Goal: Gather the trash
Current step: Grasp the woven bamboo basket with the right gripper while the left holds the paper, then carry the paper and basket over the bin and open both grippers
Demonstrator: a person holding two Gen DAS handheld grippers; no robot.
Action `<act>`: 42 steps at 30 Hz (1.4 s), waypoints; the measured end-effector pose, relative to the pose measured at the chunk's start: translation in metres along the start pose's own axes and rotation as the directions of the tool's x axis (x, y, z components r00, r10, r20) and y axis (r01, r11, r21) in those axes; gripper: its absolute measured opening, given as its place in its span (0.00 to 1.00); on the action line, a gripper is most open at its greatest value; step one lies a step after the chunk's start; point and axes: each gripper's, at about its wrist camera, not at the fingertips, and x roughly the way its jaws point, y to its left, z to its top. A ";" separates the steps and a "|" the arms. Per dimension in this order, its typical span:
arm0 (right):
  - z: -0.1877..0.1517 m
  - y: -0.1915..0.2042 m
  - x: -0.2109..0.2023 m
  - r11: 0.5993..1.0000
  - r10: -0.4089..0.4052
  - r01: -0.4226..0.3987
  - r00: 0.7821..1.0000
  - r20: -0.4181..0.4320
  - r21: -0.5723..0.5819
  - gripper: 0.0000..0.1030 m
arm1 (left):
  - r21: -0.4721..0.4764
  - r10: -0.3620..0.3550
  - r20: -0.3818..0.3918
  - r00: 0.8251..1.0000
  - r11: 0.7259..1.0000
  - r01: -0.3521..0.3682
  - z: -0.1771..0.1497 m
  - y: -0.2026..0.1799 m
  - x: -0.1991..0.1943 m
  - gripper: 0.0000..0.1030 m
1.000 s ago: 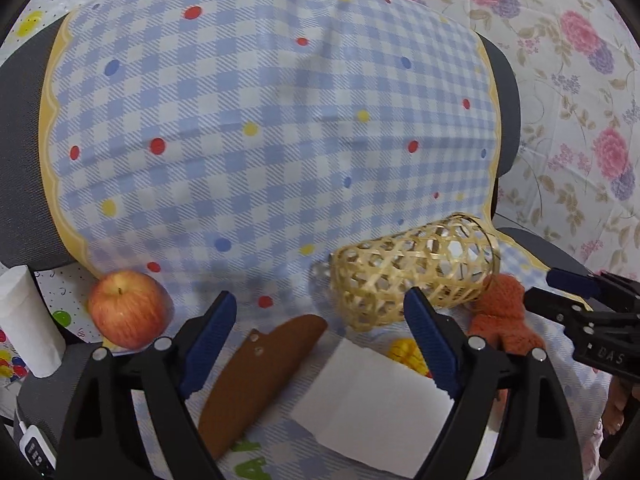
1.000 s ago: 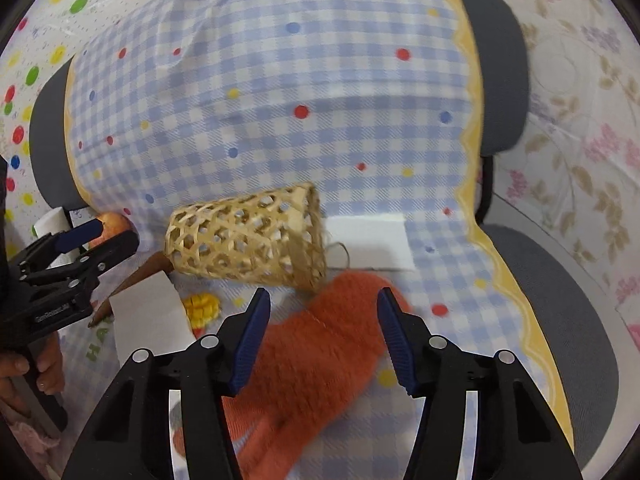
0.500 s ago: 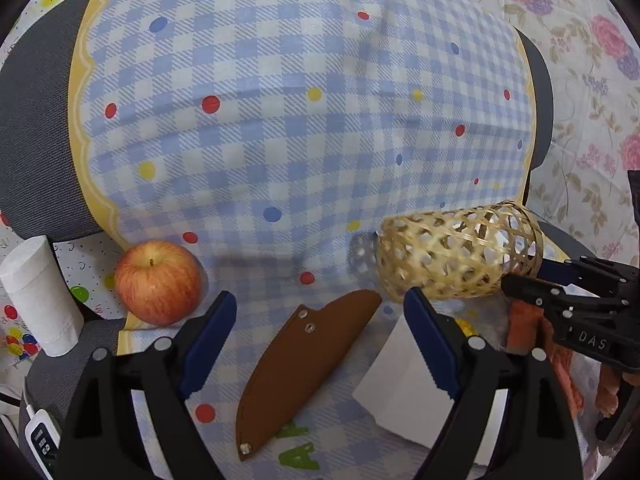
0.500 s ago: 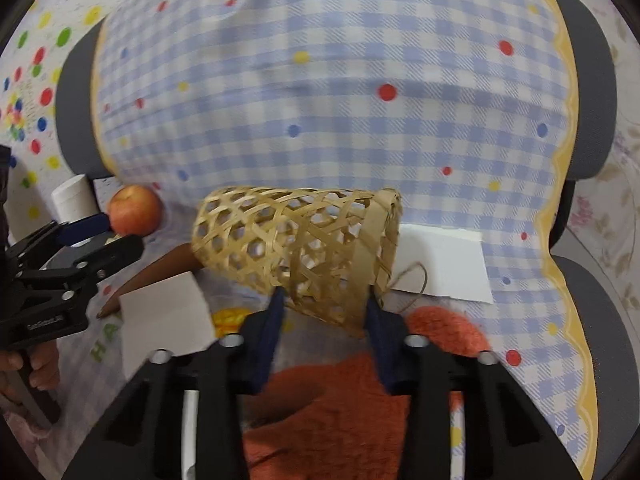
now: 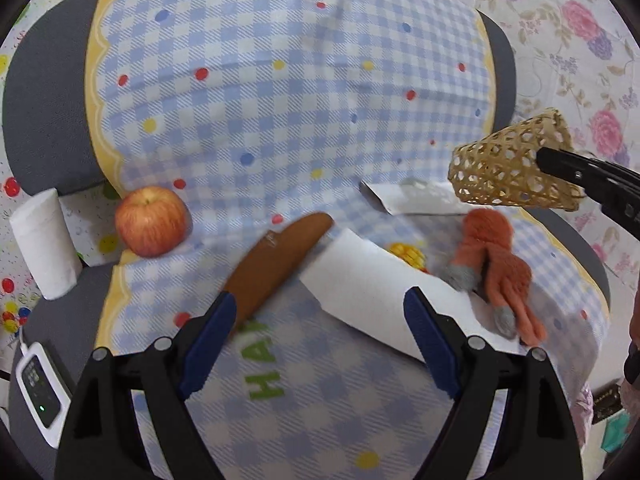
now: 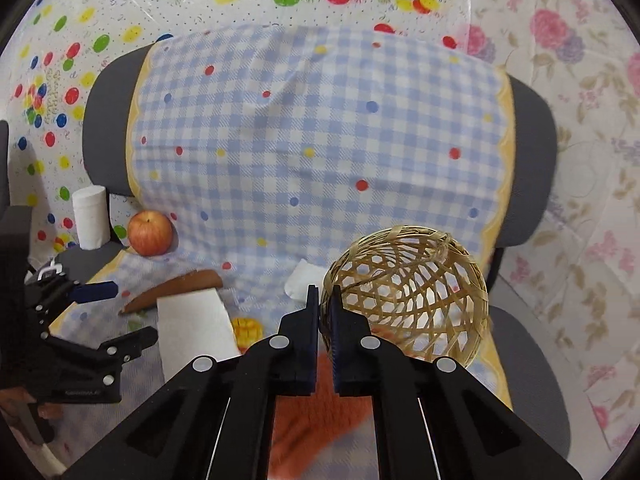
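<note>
My right gripper (image 6: 326, 312) is shut on the rim of a woven bamboo basket (image 6: 412, 292) and holds it in the air, mouth toward the camera. The basket also shows in the left wrist view (image 5: 508, 168), lifted at the right. My left gripper (image 5: 316, 336) is open and empty, just above a white paper sheet (image 5: 380, 300) lying on the checked cloth. A second white paper (image 5: 412, 200) lies further back. A yellow corn piece (image 5: 408, 254) lies beside the first sheet.
A red apple (image 5: 151, 226), a brown knife sheath (image 5: 276, 260) and an orange glove (image 5: 500, 268) lie on the cloth-covered chair seat (image 5: 280, 100). A white paper roll (image 5: 42, 240) and a small white device (image 5: 40, 392) sit at the left.
My right gripper closed on the basket rim and lifted it off the seat. My left gripper pulled back and shifted right, over the white paper sheet.
</note>
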 end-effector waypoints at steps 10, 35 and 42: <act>-0.062 -0.013 -0.041 0.998 -0.057 0.059 0.997 -0.058 0.038 0.06 | -0.022 -0.019 -0.095 0.995 1.000 0.017 0.005 -0.007 0.036 0.71; -0.074 -0.039 -0.123 0.973 -0.186 0.191 0.981 -0.045 0.129 0.06 | 0.066 -0.145 0.362 0.921 0.989 0.130 0.044 -0.058 -0.127 0.00; -0.112 -0.054 -0.185 0.934 -0.260 0.272 0.962 -0.082 0.231 0.06 | 0.199 -0.295 0.360 0.885 0.951 0.236 0.012 -0.128 -0.146 0.00</act>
